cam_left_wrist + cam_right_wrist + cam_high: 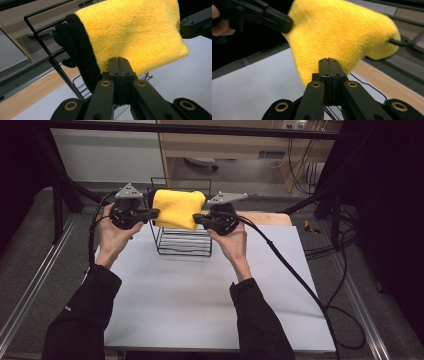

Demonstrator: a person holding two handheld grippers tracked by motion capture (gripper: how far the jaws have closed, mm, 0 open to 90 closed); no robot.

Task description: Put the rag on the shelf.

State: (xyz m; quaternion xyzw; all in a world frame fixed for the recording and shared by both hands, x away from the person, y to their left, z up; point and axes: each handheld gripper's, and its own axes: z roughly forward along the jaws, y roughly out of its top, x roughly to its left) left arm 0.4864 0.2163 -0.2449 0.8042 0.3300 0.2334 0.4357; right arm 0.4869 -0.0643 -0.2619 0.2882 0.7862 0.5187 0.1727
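Note:
A yellow plush cloth (178,209) with a black underside (80,50) hangs over the top of a black wire rack (184,241) at the back of the table. My left gripper (156,212) meets the cloth's left edge. Its jaws are shut tight, tips against the lower hem (118,58). My right gripper (196,218) is at the cloth's lower right corner, also shut, with its tips against the fabric (328,59). No yellow shows in either seam. From the right gripper view, the left gripper's jaw (274,21) touches the cloth's far side.
The rack stands on a grey table top (200,295) with a wooden strip (270,218) behind it. Black cables (295,270) trail over the table's right side. Metal frame bars (60,205) stand at the left and right.

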